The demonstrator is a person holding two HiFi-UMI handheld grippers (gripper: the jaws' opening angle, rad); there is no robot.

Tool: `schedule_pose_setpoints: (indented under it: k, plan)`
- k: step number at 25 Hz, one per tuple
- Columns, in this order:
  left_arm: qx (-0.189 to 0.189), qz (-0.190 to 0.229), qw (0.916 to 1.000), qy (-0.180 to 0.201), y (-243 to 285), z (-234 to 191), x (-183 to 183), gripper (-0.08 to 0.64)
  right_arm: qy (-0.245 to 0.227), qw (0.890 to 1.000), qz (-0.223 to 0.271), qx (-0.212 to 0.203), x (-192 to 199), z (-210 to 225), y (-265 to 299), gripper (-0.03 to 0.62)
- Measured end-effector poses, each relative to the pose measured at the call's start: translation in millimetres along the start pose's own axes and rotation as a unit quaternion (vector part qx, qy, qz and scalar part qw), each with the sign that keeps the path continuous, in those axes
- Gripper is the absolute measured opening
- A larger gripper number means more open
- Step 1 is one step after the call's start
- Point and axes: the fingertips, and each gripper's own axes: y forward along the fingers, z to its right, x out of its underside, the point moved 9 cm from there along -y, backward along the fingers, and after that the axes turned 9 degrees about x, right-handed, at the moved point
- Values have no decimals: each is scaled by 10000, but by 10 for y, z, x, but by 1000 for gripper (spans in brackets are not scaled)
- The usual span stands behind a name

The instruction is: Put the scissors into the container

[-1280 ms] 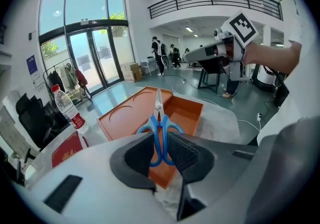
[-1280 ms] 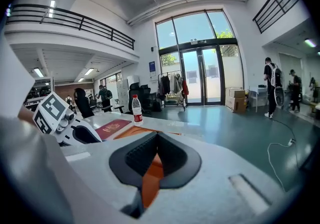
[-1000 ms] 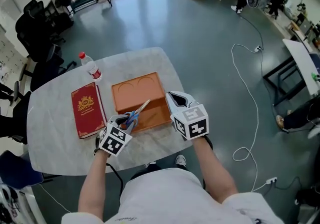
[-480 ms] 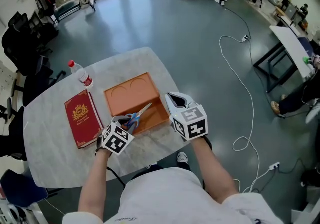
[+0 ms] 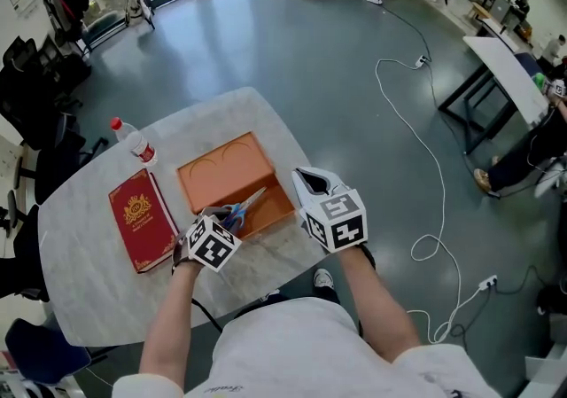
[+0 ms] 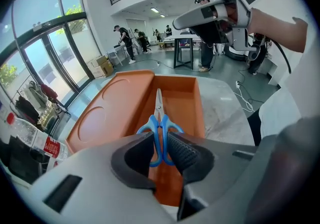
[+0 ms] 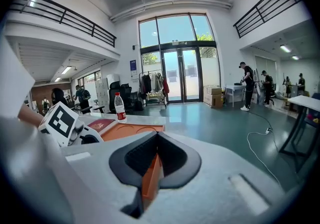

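Clearly the scissors (image 6: pixel 159 118) look light, stiff and slick along the blades (tips pointing away), so the blue handle loops seem the sensible hold. The left gripper (image 6: pixel 161 149) is clamped on those loops, with the blades reaching over the orange container (image 6: pixel 107 113). The right gripper (image 7: pixel 151 160) pinches one container wall, likely steadying it. A red book (image 5: pixel 140 219) and a bottle (image 5: pixel 133 141) sit beside the container, out of the way.
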Motion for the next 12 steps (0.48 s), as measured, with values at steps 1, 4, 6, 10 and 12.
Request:
schedule_pose_setpoints:
  k: [1,4,6,10,12]
  plan:
    - [9,-39,10000,9,22,-1,-2,83,6,10000,-8,13,12,2,-8,5]
    - [47,-150,9999,25,80,-2,4,83,23,10000,-46,56,49,7,-29,5]
    - [79,-201,9998,34,113,-7,4,83,32,9999,-69,87,66,16,-41,5]
    - [141,-371,9992,85,180,-4,5,83,76,9998,-81,148,96,49,-68,5]
    - [163,-472,9987,104,201,-5,-3,83,109,9998,-95,169,107,70,-73,5]
